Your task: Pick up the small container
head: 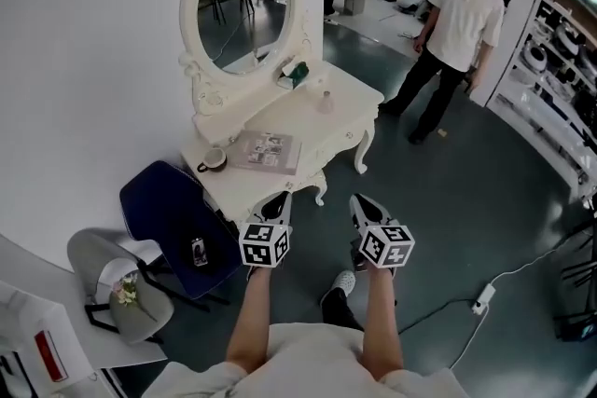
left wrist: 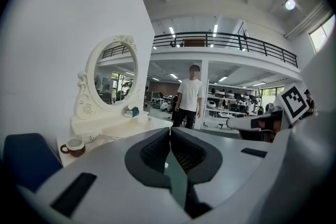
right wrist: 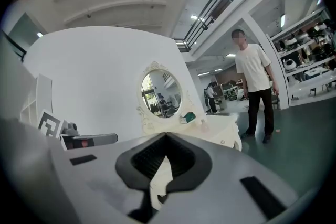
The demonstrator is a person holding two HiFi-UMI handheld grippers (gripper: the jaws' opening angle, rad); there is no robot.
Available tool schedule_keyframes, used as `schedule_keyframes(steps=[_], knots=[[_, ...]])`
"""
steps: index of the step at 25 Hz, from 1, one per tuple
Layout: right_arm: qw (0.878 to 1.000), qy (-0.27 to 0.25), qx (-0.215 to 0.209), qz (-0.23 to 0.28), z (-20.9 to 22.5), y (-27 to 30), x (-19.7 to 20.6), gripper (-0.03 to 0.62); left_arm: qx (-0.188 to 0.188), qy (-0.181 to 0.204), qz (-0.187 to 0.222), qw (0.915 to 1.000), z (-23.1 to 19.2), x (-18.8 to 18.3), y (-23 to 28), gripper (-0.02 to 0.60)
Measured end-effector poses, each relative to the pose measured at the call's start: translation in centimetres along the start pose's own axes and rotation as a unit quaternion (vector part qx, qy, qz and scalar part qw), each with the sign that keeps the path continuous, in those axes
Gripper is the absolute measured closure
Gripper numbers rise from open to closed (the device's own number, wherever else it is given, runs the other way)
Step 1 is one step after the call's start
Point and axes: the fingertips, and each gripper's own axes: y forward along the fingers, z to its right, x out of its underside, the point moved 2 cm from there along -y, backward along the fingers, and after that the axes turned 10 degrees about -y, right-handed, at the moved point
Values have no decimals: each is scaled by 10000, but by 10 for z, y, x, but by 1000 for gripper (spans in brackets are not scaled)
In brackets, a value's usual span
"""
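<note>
Both our grippers are clamped shut on nothing, left gripper (head: 278, 201) and right gripper (head: 363, 203) side by side at the near end of the table (head: 350, 98). The small container (head: 326, 102) sits further along the tabletop, near the mirror (head: 238, 9), well apart from both.

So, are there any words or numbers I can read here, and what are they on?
None can be read.
Paper on the dressing table: print too small.
Red label, lower left of the head view: too blurred.
Marker cubes: only black-and-white squares, no letters.
</note>
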Motion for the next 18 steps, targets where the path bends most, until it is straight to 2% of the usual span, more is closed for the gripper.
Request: schedule_keyframes(steps=[6,10,14,18], knots=[[9996,108,-227,-121,48,39,-2,580,-71,-120,-53,9999,2,-17,86,552],[9997,147,-169,-37,98,72,-21,580,12,78,-89,9999,16,-30,145,552],[9992,314,-219,78,132,85,-30,580,201,201,-308,9991,27,-27,182,551],[9994,0,-359,0,164,107,-40,579,148,222,-262,9993,32,-36,227,551]])
